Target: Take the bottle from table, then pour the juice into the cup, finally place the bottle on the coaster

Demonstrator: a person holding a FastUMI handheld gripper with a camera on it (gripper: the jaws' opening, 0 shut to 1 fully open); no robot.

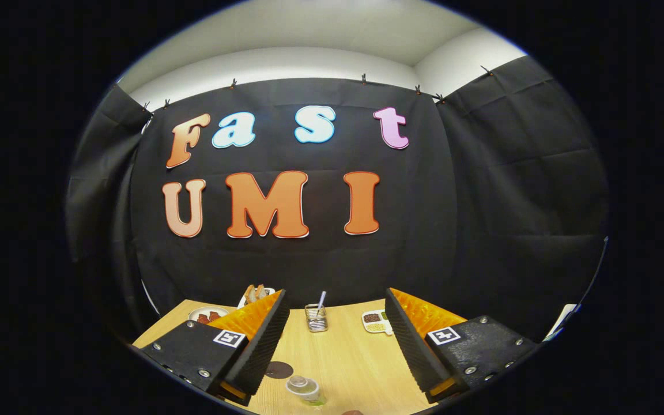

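My gripper [336, 300] is open and held above a wooden table [343, 357], with nothing between its fingers. Below the gap, nearer the left finger, a small clear bottle [303, 387] stands upright, seen from above; greenish juice shows at its base. A dark round coaster [279, 369] lies flat on the table just left of the bottle, beside the left finger. A dark rounded edge [353, 412] peeks in to the right of the bottle; I cannot tell what it is.
At the table's far edge stands a wire mesh holder [316, 319] with a stick in it. A small dish of food [376, 321] lies to its right. A plate [208, 315] and bread slices [255, 293] are to its left. Black cloth walls close the booth.
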